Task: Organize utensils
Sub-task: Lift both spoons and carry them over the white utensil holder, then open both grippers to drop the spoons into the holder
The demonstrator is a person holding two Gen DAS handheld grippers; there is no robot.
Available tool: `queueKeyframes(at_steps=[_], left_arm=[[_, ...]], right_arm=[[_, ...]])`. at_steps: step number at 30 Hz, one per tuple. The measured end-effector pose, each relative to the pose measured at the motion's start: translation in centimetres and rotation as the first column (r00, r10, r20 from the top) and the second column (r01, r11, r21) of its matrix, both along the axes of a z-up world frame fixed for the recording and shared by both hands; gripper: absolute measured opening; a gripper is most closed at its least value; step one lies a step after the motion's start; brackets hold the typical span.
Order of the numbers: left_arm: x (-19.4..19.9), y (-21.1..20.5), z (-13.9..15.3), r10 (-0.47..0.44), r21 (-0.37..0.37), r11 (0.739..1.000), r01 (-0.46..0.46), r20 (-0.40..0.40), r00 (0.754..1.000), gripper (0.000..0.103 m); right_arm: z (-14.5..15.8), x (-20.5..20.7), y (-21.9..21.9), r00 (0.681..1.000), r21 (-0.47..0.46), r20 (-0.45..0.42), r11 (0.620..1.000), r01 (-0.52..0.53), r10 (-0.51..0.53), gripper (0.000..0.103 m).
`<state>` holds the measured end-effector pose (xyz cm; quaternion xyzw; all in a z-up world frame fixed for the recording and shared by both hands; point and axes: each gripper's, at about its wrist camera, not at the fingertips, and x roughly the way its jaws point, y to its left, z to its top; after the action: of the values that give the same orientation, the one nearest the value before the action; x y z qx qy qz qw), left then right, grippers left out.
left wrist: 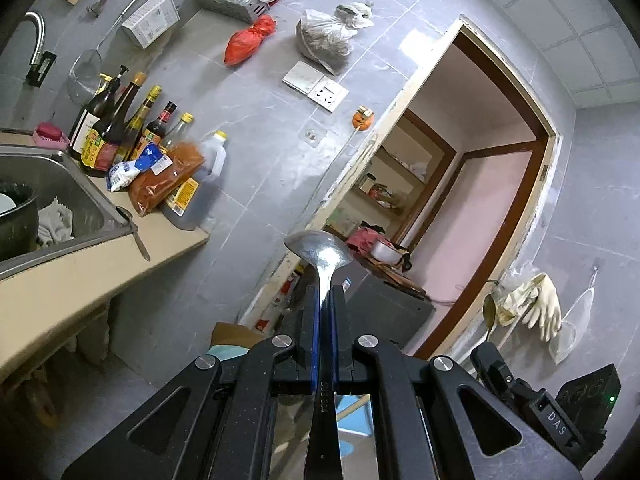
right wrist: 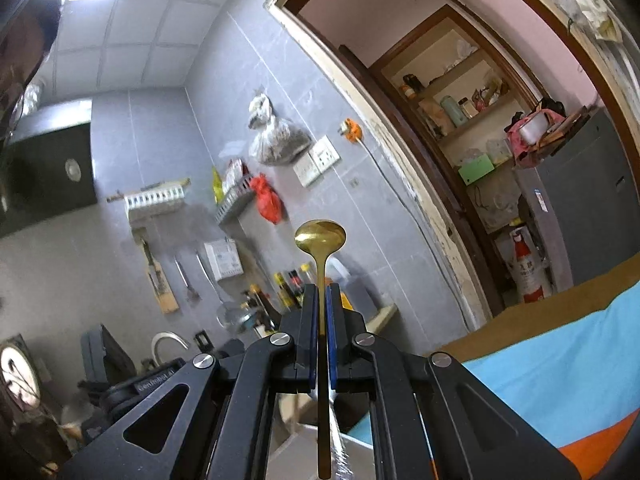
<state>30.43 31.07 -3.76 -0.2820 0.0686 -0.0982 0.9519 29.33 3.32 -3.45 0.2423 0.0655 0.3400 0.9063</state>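
The left gripper is pinching a silver spoon by its thin handle, near the sink holding a dark pot and maybe a rag. The right gripper is squeezing a gold spoon. Both spoons are sticking far out, so either could be twisting loose or bumping something.
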Motion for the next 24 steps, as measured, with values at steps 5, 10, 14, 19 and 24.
queueKeyframes(at_steps=[5,10,14,19,24], left_arm=[[-0.2,-1.5,-0.7,0.028,0.058,0.998,-0.03,0.039,0.999,0.002],[-0.8,-3.1,-1.6,0.058,0.156,0.985,-0.07,0.082,0.995,0.002],[-1.5,-3.6,-2.0,0.078,0.165,0.981,-0.098,0.127,0.989,0.002],[-1.5,-3.8,-1.7,0.086,0.19,0.975,-0.111,0.135,0.987,0.002],[-1.5,-3.6,-1.7,0.072,0.192,0.977,-0.091,0.102,0.992,0.002]], right_arm=[[-0.9,0.1,0.4,1.0,-0.074,0.006,0.997,0.015,-0.014,0.002],[-1.5,-0.3,0.8,1.0,-0.125,0.021,0.992,0.009,-0.007,0.002],[-2.1,-0.6,1.1,1.0,-0.147,0.025,0.989,0.002,0.001,0.003],[-2.5,-0.5,1.3,1.0,-0.153,0.014,0.988,-0.008,0.01,0.003],[-2.5,-0.6,1.6,1.0,-0.166,0.008,0.986,-0.019,0.021,0.003]])
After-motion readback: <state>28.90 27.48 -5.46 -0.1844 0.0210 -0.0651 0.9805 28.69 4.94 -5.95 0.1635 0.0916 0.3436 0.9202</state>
